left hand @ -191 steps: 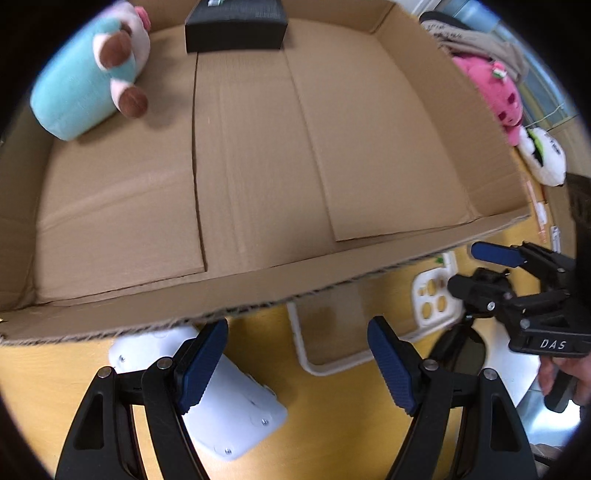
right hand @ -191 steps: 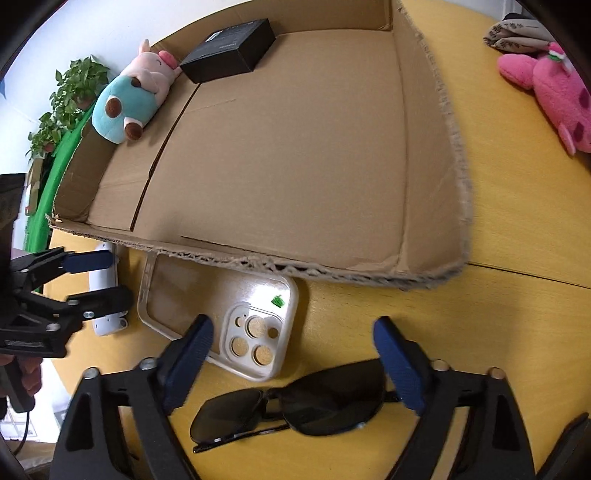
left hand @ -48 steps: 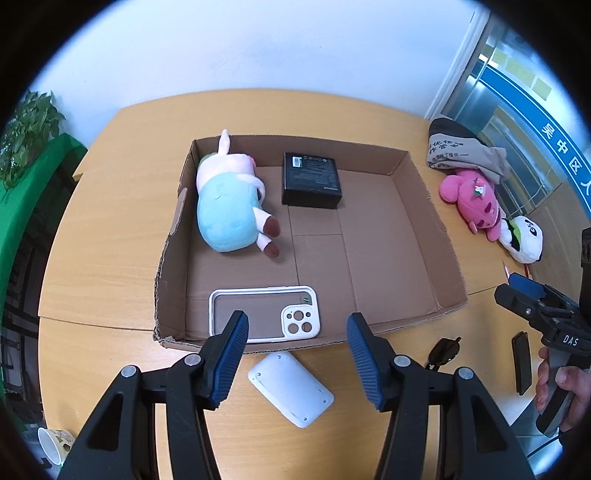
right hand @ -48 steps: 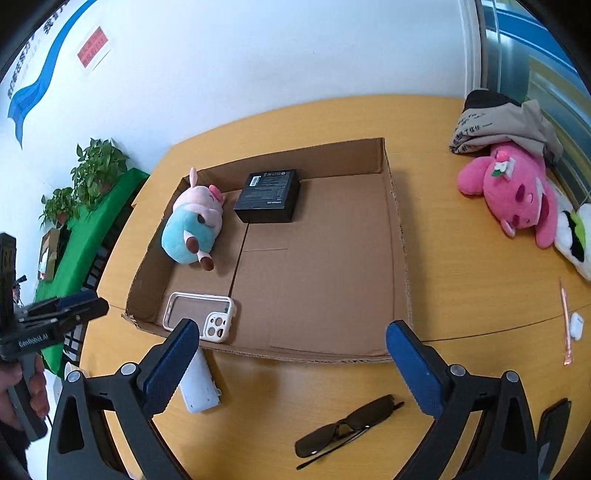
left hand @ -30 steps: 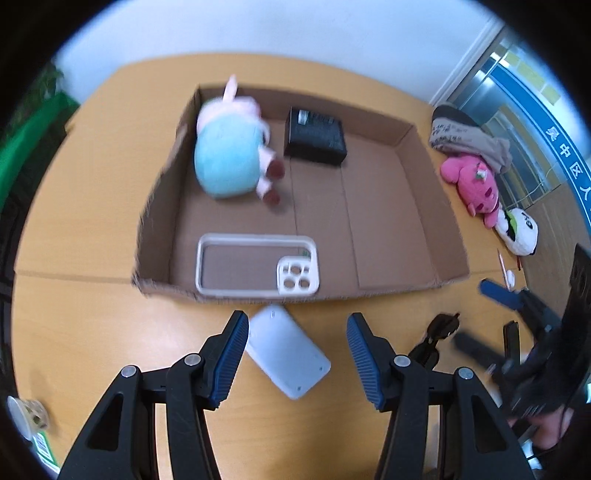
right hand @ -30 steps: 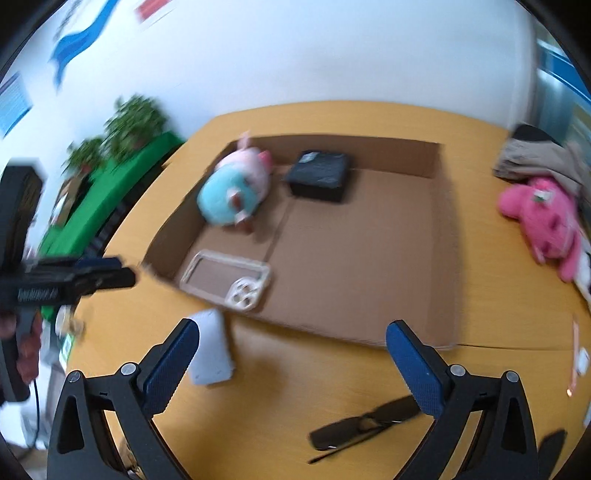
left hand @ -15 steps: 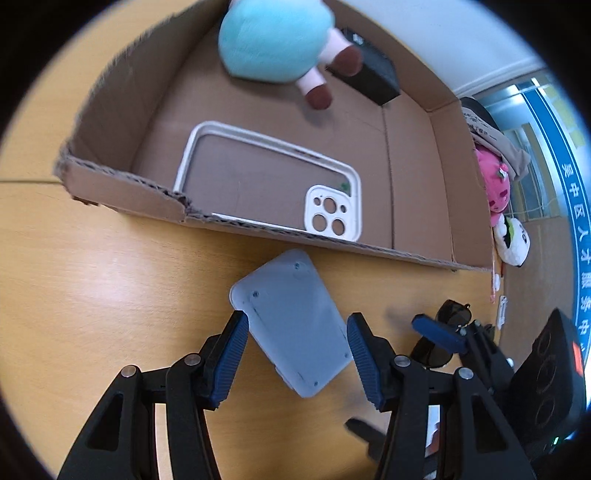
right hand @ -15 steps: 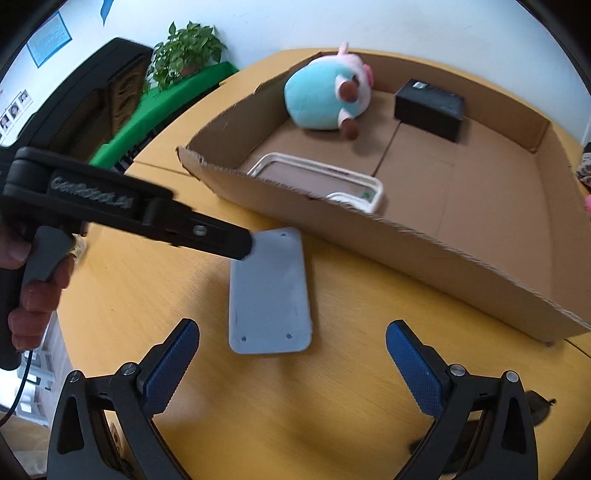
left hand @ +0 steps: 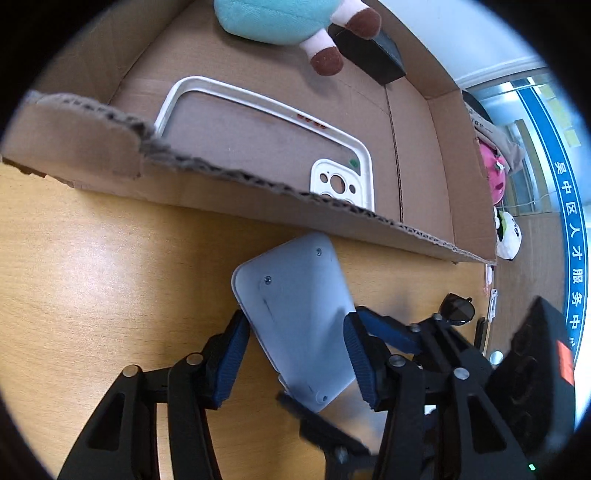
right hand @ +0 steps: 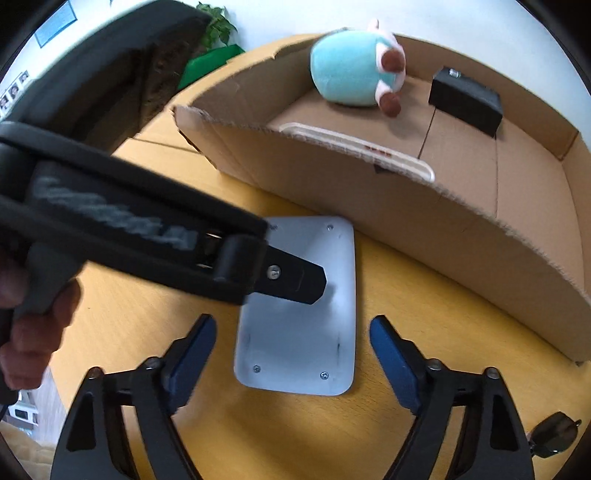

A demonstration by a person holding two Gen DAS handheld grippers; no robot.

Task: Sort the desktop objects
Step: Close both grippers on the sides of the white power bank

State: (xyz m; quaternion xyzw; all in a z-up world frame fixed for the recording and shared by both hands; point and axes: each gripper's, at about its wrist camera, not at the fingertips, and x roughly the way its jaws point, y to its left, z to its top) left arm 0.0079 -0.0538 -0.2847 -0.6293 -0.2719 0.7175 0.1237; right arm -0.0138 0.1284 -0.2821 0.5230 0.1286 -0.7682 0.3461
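A flat white rounded device (left hand: 299,314) lies on the wooden table just in front of the cardboard box (left hand: 229,192). My left gripper (left hand: 295,354) is open, one pad on each long side of the device, close to its edges. My right gripper (right hand: 291,354) is open around the device's (right hand: 299,332) near end. The left gripper's finger (right hand: 291,280) crosses over the device in the right wrist view. Inside the box lie a white phone case (left hand: 266,140), a teal plush pig (right hand: 351,77) and a black box (right hand: 465,99).
Dark sunglasses (left hand: 456,308) lie on the table to the right, also at the lower right of the right wrist view (right hand: 554,435). A pink plush (left hand: 493,177) and a panda plush (left hand: 508,236) lie beyond the box's right end. A potted plant (right hand: 218,26) stands at the back.
Both grippers have dropped down and closed in on the white device from opposite sides. My left gripper's pads now flank it. The phone case lies inside the box, having been outside it earlier.
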